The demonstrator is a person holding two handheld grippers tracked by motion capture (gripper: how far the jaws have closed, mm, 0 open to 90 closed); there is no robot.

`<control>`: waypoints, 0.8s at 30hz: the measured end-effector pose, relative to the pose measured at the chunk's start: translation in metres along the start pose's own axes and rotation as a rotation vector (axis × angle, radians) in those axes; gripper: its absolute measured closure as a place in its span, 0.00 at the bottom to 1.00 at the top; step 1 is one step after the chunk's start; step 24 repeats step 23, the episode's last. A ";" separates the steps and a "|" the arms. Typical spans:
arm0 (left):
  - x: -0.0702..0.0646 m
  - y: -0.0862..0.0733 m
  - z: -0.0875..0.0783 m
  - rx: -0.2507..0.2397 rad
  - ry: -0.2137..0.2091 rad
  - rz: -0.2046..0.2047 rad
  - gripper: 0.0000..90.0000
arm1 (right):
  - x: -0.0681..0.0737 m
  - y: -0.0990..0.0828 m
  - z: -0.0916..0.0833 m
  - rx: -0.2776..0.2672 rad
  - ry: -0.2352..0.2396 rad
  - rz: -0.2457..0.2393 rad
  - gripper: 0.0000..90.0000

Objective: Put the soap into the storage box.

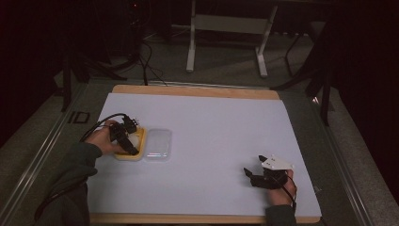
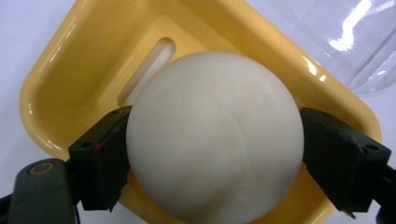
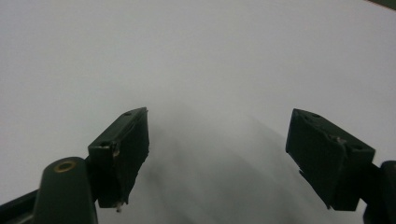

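Observation:
A round white ball (image 2: 212, 135) sits in a yellow dish (image 2: 70, 60) at the left of the white sheet. My left gripper (image 2: 212, 140) reaches down over the dish with one black pad on each side of the ball, close against it, and I see no squeeze on the ball. From the high view the left gripper (image 1: 131, 141) covers most of the dish (image 1: 128, 157). My right gripper (image 1: 250, 176) rests low near the front right of the sheet. In its own view the right gripper (image 3: 217, 135) stands open with bare white surface between its jaws.
A clear plastic lid (image 1: 157, 145) lies flat just right of the dish, and its edge (image 2: 355, 42) shows in the left gripper view. The white sheet (image 1: 211, 127) covers a wooden board (image 1: 197, 90). A metal stand (image 1: 190, 52) and cables lie on the floor beyond.

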State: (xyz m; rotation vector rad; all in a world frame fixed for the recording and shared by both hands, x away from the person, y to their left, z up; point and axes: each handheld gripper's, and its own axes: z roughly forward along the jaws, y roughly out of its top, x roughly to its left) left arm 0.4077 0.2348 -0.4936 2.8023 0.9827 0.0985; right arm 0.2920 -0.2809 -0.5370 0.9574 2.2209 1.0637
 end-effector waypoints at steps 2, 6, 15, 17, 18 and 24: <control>0.000 -0.001 -0.003 -0.011 0.006 0.002 0.17 | 0.000 0.000 0.000 0.000 0.000 0.000 0.23; 0.002 -0.003 -0.011 -0.039 0.018 -0.002 0.16 | 0.000 0.000 0.000 0.000 0.000 -0.002 0.23; -0.007 -0.009 -0.033 -0.150 0.076 0.000 0.17 | 0.000 0.000 0.000 0.001 -0.001 -0.002 0.23; -0.011 -0.010 -0.037 -0.174 0.078 0.006 0.17 | 0.000 0.000 0.000 0.001 -0.001 -0.003 0.23; -0.013 -0.011 -0.038 -0.183 0.080 0.013 0.17 | 0.000 0.000 0.000 0.001 0.000 -0.002 0.23; -0.025 -0.013 -0.042 -0.215 0.092 0.037 0.17 | 0.000 0.000 0.001 0.008 0.000 -0.007 0.23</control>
